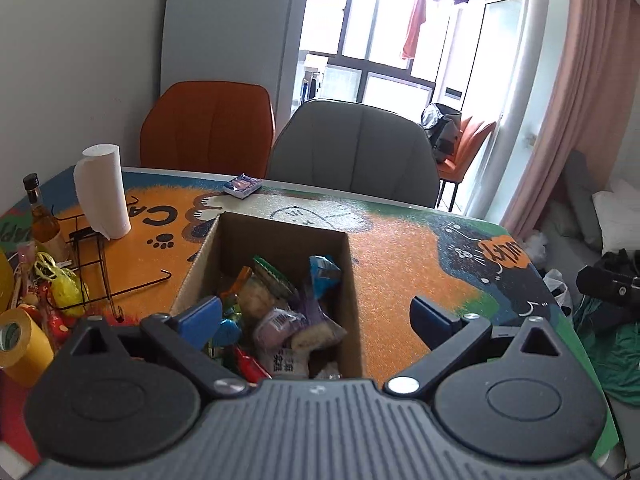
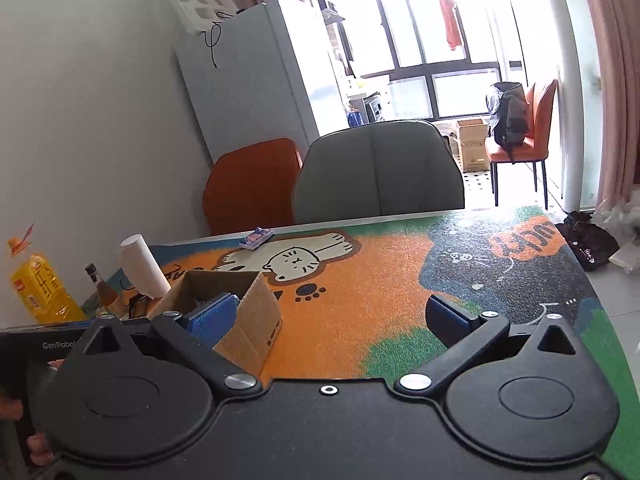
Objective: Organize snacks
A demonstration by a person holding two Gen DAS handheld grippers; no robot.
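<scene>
An open cardboard box (image 1: pixel 354 280) stands on the table mat with several wrapped snacks (image 1: pixel 280 316) piled inside. My left gripper (image 1: pixel 316 316) hovers over the box's near end, open, with nothing between its blue pads (image 1: pixel 200 318). In the right wrist view the same box (image 2: pixel 256 320) sits to the lower left. My right gripper (image 2: pixel 330 316) is open and empty above the orange mat (image 2: pixel 352 320), its left pad (image 2: pixel 212 316) overlapping the box's near corner. One small blue snack packet (image 1: pixel 241 186) (image 2: pixel 256 239) lies alone near the table's far edge.
A paper towel roll (image 1: pixel 102 192), a dark-capped bottle (image 1: pixel 42 220), a wire rack (image 1: pixel 104 276), yellow tape (image 1: pixel 20 344) and a yellow drink bottle (image 2: pixel 40 292) crowd the left side. An orange chair (image 1: pixel 208 128) and a grey chair (image 1: pixel 352 148) stand behind the table.
</scene>
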